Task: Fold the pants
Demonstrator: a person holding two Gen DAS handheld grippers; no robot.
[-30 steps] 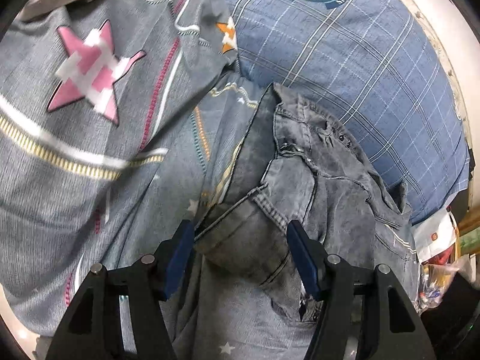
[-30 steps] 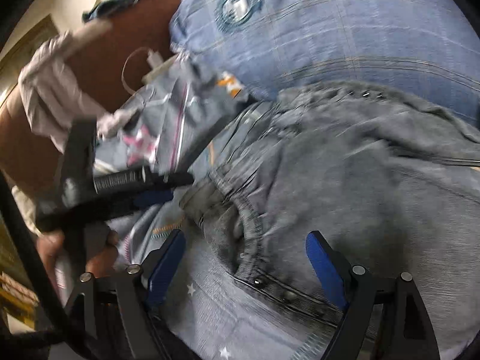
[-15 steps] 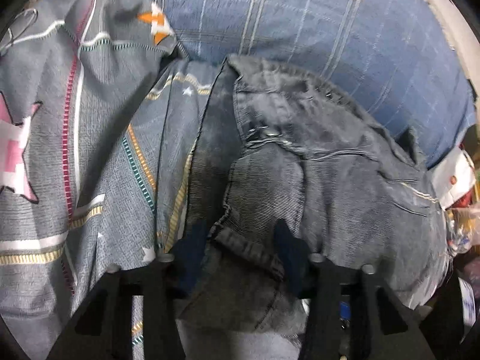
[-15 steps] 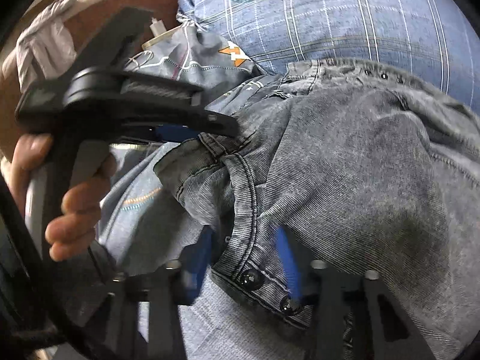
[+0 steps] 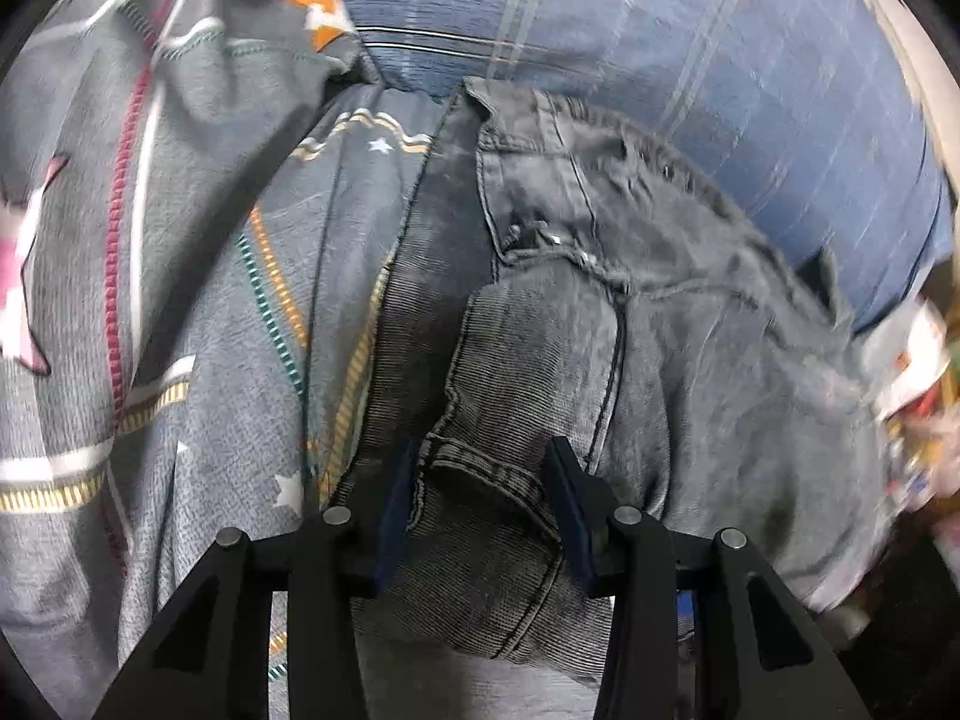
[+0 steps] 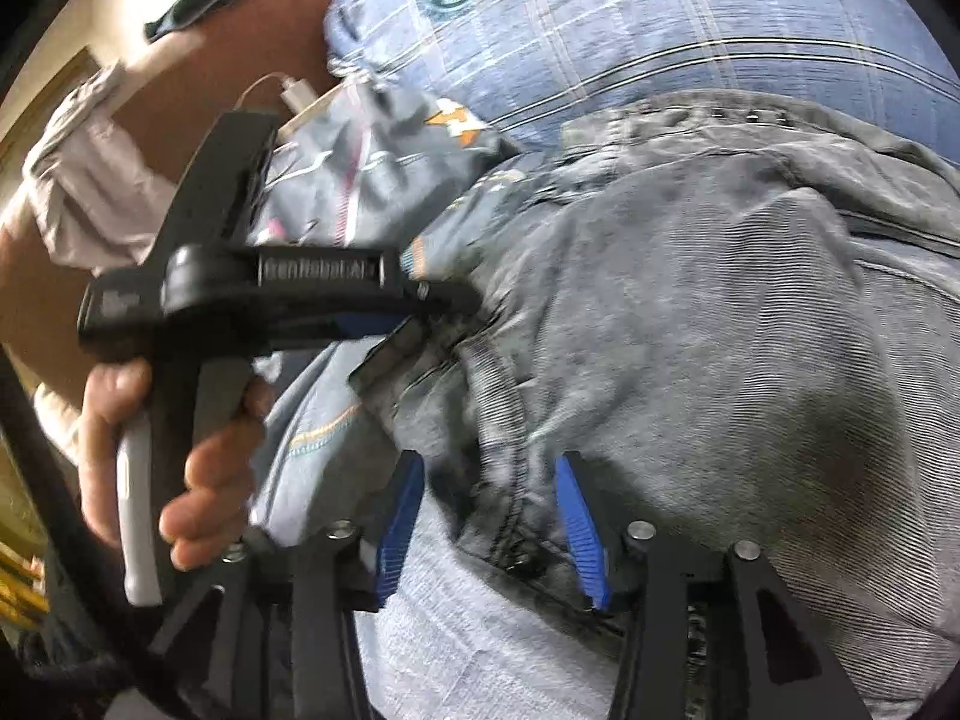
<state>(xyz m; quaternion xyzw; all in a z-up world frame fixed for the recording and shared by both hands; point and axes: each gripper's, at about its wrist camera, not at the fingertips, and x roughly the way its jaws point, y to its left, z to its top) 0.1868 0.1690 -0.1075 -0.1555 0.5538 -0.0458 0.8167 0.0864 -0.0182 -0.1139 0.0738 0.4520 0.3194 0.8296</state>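
Note:
Grey washed denim pants lie bunched on a bed against a blue checked pillow. My left gripper is shut on a thick fold of the pants' edge, blue pads pressing either side. My right gripper is shut on the pants at a seam with rivets. The left gripper also shows in the right wrist view, held by a hand and biting the same hem a little to the left.
A grey duvet with stars and coloured stripes covers the bed on the left. A brown headboard with a white charger cable stands behind. Clutter and bags sit at the right edge.
Both grippers went from open around the denim to shut on it. The left one moved forward along the pants, and the fabric is now pulled taut between them.

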